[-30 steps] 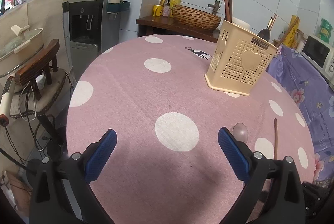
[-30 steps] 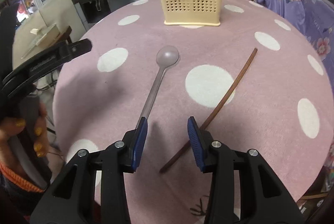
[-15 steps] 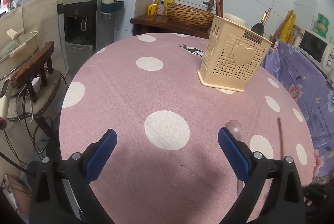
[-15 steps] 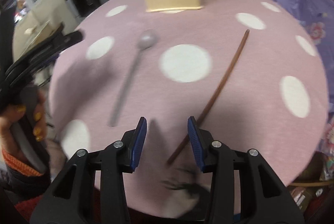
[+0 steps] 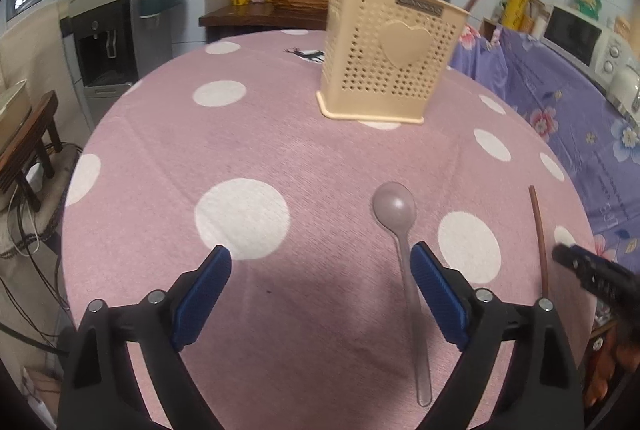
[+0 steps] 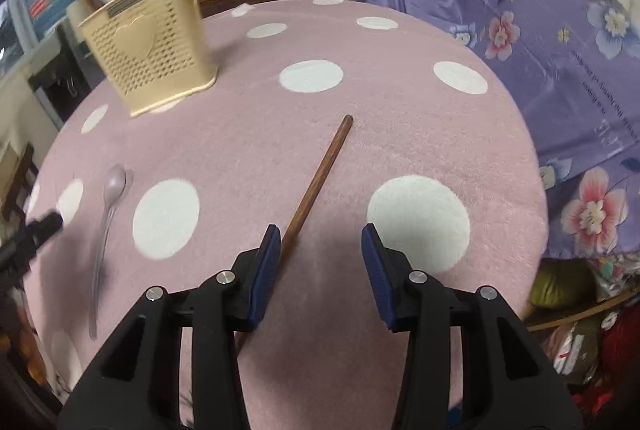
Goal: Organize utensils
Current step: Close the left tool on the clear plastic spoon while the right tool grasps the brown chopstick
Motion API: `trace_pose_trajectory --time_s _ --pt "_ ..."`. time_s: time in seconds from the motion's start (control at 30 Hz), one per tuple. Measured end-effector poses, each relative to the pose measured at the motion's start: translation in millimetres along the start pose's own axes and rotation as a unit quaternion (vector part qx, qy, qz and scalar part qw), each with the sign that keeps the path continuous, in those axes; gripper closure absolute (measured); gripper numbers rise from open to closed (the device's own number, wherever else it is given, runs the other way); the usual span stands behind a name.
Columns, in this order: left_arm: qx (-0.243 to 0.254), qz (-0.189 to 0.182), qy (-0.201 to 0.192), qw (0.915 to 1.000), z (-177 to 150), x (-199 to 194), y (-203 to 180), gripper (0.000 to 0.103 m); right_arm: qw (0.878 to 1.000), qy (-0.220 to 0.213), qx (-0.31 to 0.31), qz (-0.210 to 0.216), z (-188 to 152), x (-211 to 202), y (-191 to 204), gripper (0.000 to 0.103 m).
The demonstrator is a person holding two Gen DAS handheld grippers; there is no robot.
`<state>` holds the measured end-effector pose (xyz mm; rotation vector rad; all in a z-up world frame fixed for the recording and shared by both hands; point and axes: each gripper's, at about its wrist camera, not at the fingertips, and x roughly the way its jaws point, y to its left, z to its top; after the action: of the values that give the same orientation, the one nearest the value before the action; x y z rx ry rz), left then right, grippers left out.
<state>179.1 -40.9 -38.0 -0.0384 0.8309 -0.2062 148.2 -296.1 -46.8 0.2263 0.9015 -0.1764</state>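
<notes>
While the left gripper (image 5: 320, 270) hangs over the pink dotted table (image 5: 280, 157), its jaws stand wide and are closing, with only bare cloth between the blue pads. A clear spoon (image 5: 404, 242) lies just inside its right pad (image 5: 438, 294), bowl pointing away toward the holder, handle running back under that finger; whether the pad touches it I cannot tell. Straight ahead and slightly right stands the cream holder (image 5: 390, 63), upright, with a few handles sticking out of its top. Farther right of the spoon lies a brown chopstick (image 5: 538, 234), and beyond it the tip of the right gripper shows at the frame edge.

From the right wrist, the right gripper (image 6: 318, 254) hovers with its jaws partly apart, gripping nothing. The chopstick (image 6: 320, 177) runs from under its left pad (image 6: 264, 270) ahead and slightly rightward, just beside that pad. The spoon (image 6: 106, 218) lies well to its left, the holder (image 6: 150, 45) ahead and left.
</notes>
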Motion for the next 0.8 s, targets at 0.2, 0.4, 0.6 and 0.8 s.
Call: trace_pose_trajectory --time_s 0.2,0.4,0.6,0.8 --pt "0.022 0.000 0.014 0.9997 4 10 -17 0.021 1.000 0.004 -0.008 -0.014 19 19 10 0.067" --pt "0.056 0.010 0.036 0.9977 8 30 -40 0.034 0.999 0.008 -0.009 -0.029 27 37 14 0.080" --pt "0.069 0.033 0.051 0.9957 15 51 -55 0.041 1.000 0.015 -0.003 -0.025 41 45 16 0.086" --pt "0.077 0.040 0.058 0.9945 25 60 -65 0.058 0.999 0.019 -0.007 -0.029 53 55 22 0.091"
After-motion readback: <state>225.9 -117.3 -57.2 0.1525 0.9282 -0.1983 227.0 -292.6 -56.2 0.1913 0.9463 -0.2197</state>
